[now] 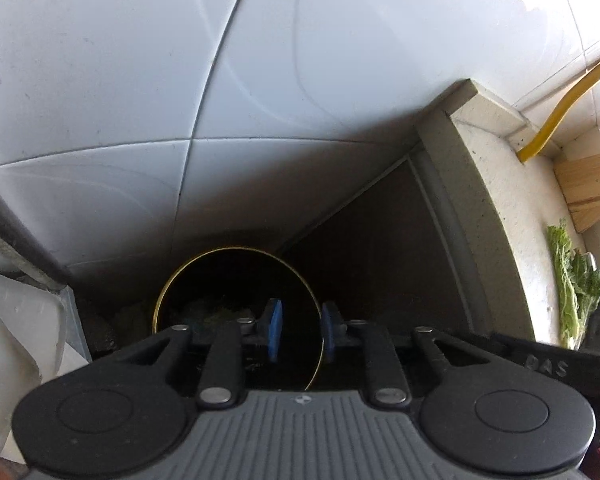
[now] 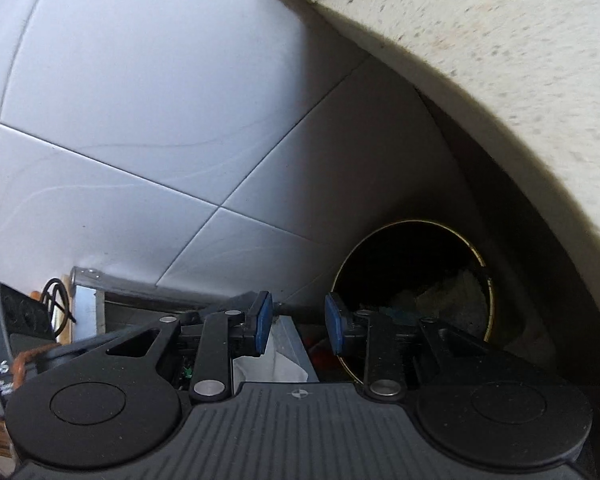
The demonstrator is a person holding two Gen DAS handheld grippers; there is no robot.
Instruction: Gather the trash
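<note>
A round dark bin with a thin gold rim [image 1: 236, 249] stands on the floor in the corner under the counter. It holds crumpled scraps [image 1: 216, 312]. My left gripper [image 1: 302, 330] hangs right above the bin's opening, open, with nothing between its blue pads [image 1: 275, 328]. In the right wrist view the same bin [image 2: 414, 272] lies ahead and to the right, with pale scraps [image 2: 452, 292] inside. My right gripper [image 2: 298, 322] is open and empty, to the left of the bin's rim, over a white crumpled tissue [image 2: 268, 364] in a grey box.
White tiled wall [image 1: 180, 80] rises behind the bin. A speckled stone counter [image 1: 496, 184] juts out on the right, with leafy greens [image 1: 572, 284], wooden boards [image 1: 588, 184] and a yellow hose [image 1: 560, 116] on it. White plastic pieces [image 1: 8, 328] lie at the left. A dark speaker [image 2: 16, 320] and black cable [image 2: 56, 300] sit at the left.
</note>
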